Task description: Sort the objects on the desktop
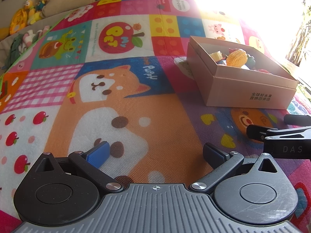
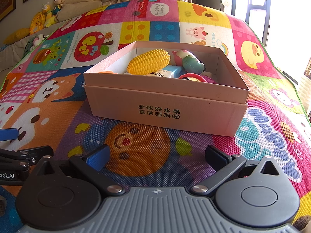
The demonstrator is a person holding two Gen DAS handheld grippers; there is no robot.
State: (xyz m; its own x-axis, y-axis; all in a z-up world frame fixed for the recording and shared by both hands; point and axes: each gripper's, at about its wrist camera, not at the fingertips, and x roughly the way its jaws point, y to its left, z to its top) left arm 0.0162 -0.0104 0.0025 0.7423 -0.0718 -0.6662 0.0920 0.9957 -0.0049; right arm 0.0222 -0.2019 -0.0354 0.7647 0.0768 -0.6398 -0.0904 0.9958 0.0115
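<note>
A pink cardboard box (image 2: 165, 104) stands on the colourful play mat. In it lie a yellow toy corn (image 2: 149, 62), a pink and teal soft toy (image 2: 187, 60), a small white and blue carton (image 2: 167, 72) and a red ring (image 2: 191, 76). My right gripper (image 2: 157, 158) is open and empty, low over the mat just in front of the box. My left gripper (image 1: 155, 154) is open and empty over the orange dog print, left of the box (image 1: 239, 85). The corn (image 1: 236, 58) shows there too.
The play mat (image 1: 120, 81) covers the whole surface. Plush toys (image 2: 48, 13) and beige cushions (image 2: 81, 2) lie along its far left edge. A bright window (image 2: 287, 9) is at the right. The other gripper's black arm (image 1: 279, 136) reaches in at the right of the left wrist view.
</note>
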